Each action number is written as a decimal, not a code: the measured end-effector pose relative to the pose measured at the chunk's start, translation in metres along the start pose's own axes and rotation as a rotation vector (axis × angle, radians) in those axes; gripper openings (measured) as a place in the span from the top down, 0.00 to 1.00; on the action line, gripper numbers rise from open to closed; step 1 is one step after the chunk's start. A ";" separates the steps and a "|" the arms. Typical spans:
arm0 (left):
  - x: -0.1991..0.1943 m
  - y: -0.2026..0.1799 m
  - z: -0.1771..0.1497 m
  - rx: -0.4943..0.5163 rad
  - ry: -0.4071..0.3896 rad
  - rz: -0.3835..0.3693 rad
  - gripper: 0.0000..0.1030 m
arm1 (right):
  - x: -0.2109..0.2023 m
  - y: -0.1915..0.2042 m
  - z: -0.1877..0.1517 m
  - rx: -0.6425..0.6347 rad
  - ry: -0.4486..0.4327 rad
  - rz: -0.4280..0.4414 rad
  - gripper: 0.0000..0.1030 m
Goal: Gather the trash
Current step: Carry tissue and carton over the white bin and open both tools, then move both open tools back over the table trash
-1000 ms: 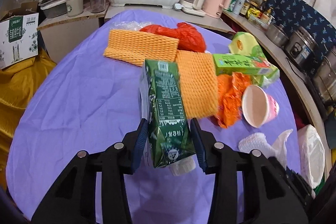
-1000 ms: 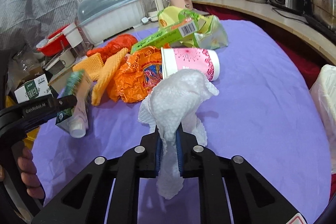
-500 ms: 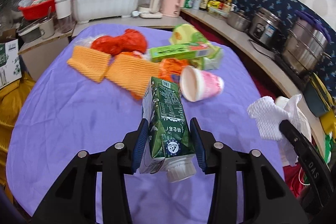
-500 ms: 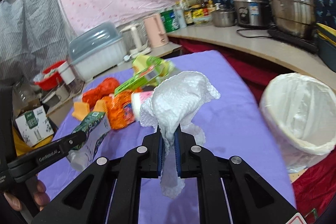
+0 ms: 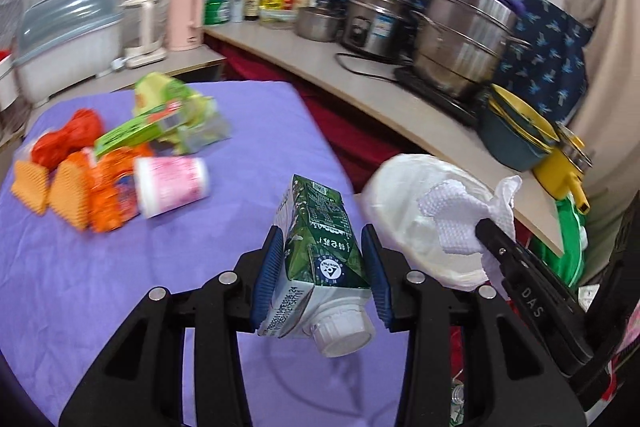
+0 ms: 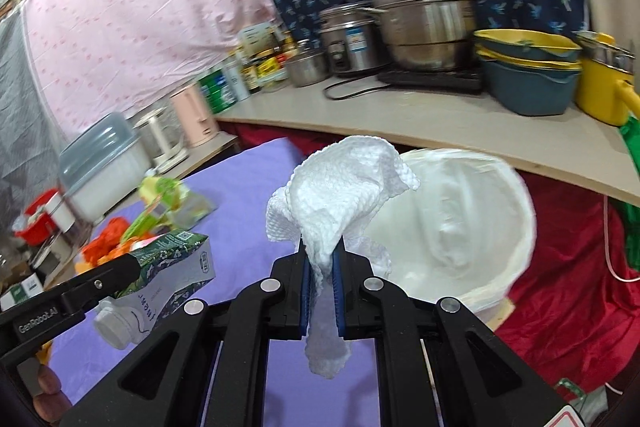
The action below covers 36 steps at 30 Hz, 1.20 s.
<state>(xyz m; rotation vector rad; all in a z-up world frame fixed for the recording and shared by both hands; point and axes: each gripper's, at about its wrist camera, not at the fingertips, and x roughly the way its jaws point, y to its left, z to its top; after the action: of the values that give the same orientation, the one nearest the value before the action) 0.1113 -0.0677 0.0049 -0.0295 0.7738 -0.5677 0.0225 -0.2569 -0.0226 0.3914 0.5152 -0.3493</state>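
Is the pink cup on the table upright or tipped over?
Tipped over. The pink cup lies on its side on the purple tablecloth, its white end toward the camera, touching the orange wrapper.

carton green-white | towel white | tablecloth purple

The left gripper is clamped on a green carton, its 2 blue pads pressed against the carton's sides, cap end pointing back toward the wrist. The right gripper is pinched nearly closed on a white paper towel, which billows above its fingertips and hangs below them
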 end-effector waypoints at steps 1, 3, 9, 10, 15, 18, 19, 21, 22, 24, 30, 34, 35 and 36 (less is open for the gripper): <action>0.007 -0.012 0.003 0.015 0.008 -0.028 0.62 | 0.000 -0.012 0.003 0.010 -0.005 -0.018 0.91; 0.020 -0.031 0.007 0.034 0.027 -0.074 0.62 | 0.003 -0.034 0.011 0.033 -0.010 -0.039 0.91; 0.066 -0.078 0.017 0.099 0.078 -0.162 0.62 | 0.018 -0.073 0.024 0.064 -0.012 -0.094 0.91; 0.073 -0.083 0.018 0.107 0.088 -0.173 0.62 | 0.022 -0.078 0.025 0.067 -0.011 -0.102 0.91; 0.107 -0.099 0.021 0.122 0.123 -0.222 0.62 | 0.042 -0.092 0.028 0.095 0.012 -0.121 0.90; 0.126 -0.102 0.020 0.122 0.157 -0.239 0.62 | 0.050 -0.100 0.027 0.112 0.020 -0.125 0.85; 0.129 -0.102 0.020 0.123 0.162 -0.247 0.61 | 0.052 -0.101 0.027 0.113 0.018 -0.127 0.83; 0.134 -0.101 0.021 0.124 0.161 -0.240 0.54 | 0.054 -0.101 0.028 0.112 0.013 -0.133 0.71; 0.134 -0.100 0.021 0.122 0.153 -0.235 0.51 | 0.054 -0.101 0.028 0.113 0.006 -0.133 0.64; 0.132 -0.096 0.023 0.108 0.139 -0.224 0.41 | 0.053 -0.098 0.030 0.111 -0.007 -0.133 0.59; 0.121 -0.074 0.032 0.053 0.104 -0.183 0.35 | 0.048 -0.087 0.037 0.100 -0.031 -0.116 0.53; 0.104 -0.055 0.037 0.023 0.057 -0.133 0.26 | 0.041 -0.071 0.037 0.081 -0.042 -0.096 0.48; 0.099 -0.049 0.037 0.017 0.048 -0.118 0.25 | 0.040 -0.066 0.036 0.075 -0.041 -0.091 0.48; 0.095 -0.042 0.038 0.011 0.043 -0.097 0.23 | 0.038 -0.060 0.035 0.067 -0.039 -0.083 0.47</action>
<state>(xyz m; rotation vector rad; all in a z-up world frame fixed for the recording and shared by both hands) 0.1710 -0.1574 -0.0203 -0.0448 0.8140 -0.6660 0.0430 -0.3331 -0.0316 0.4276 0.4835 -0.4548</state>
